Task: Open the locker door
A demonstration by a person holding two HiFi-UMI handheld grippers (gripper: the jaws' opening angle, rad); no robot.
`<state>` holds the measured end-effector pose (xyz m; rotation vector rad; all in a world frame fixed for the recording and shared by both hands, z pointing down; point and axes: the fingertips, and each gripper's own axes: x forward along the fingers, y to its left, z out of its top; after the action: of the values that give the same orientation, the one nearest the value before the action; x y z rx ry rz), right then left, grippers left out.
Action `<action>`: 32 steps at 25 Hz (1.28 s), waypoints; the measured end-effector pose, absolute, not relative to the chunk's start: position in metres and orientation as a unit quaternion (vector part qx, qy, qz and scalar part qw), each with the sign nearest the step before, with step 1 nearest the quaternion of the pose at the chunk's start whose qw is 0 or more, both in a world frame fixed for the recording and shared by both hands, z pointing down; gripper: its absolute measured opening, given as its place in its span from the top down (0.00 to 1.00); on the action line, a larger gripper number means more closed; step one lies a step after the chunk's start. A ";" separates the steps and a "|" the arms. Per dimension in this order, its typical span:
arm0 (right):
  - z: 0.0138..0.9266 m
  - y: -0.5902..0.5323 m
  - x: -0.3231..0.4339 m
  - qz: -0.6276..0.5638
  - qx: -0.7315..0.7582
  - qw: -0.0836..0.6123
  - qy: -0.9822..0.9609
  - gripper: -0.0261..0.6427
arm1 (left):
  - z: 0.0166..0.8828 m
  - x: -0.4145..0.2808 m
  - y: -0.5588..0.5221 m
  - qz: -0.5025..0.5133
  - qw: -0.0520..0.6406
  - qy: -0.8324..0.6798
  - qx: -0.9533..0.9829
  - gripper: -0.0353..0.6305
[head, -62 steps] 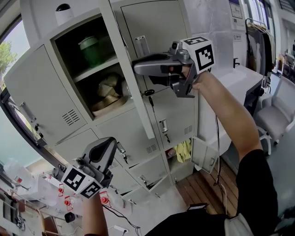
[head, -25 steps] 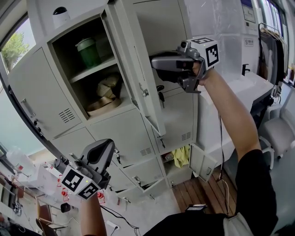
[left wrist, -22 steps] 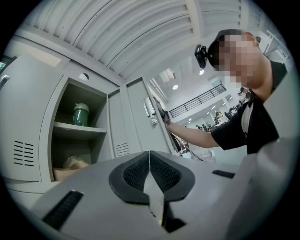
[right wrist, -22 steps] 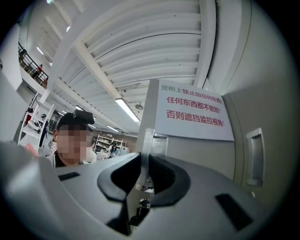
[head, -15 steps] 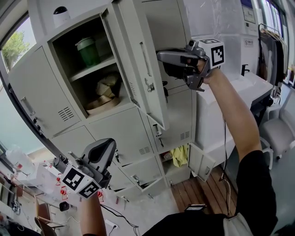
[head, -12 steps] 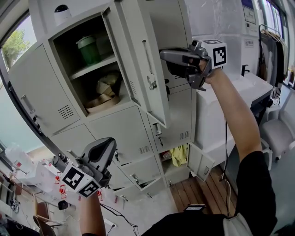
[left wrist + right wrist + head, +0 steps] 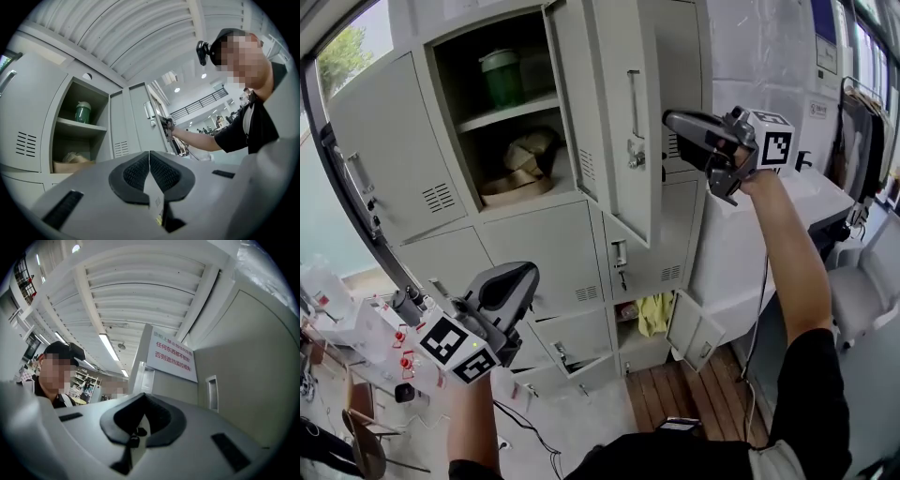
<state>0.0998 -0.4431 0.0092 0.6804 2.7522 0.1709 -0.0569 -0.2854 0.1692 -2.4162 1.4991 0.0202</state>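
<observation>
Honestly, I'm reading the locker door (image 7: 614,141) as a thin sheet-metal panel, so I'm expecting it to be light, stiff and pretty slick on its painted face, swinging freely on its hinge with no real risk of breaking. It's standing swung well out from the upper compartment, nearly edge-on to the head camera, and the open compartment behind it is showing a green cup (image 7: 500,79) on the shelf and a tan bundle (image 7: 525,159) below. If I'm taking hold anywhere, I'm going for the long vertical handle (image 7: 634,101) or the free edge near the latch (image 7: 630,155), since the flat face is giving the pads nothing to bite. The right gripper (image 7: 670,119) is hanging just beside that free edge with its jaws clenched together on nothing, and I'm not able to tell whether it's touching the metal. The left gripper (image 7: 523,274) is sitting low and well apart from the door, jaws pressed together and empty too. The head view is giving me the whole layout, the left gripper view is showing the door and right arm from below, and the right gripper view is only offering a red-lettered sign (image 7: 174,354), a recessed pull (image 7: 212,392) and ceiling
</observation>
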 end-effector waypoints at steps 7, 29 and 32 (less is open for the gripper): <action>0.047 -0.445 0.114 0.090 0.138 0.177 0.970 0.95 | 0.182 -0.055 -0.281 0.033 0.137 0.522 -0.841 0.92; 0.268 -0.368 0.115 0.072 0.012 0.161 0.984 0.95 | 0.308 -0.034 -0.256 0.060 0.109 0.566 -0.815 0.92; 0.296 -0.349 0.103 0.069 0.012 0.153 0.986 0.95 | 0.333 -0.033 -0.246 0.065 0.094 0.579 -0.807 0.92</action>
<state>0.1031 -0.3488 0.2965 0.0343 2.8272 0.1993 -0.0332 -0.2465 0.3331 -2.3959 1.7174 0.1922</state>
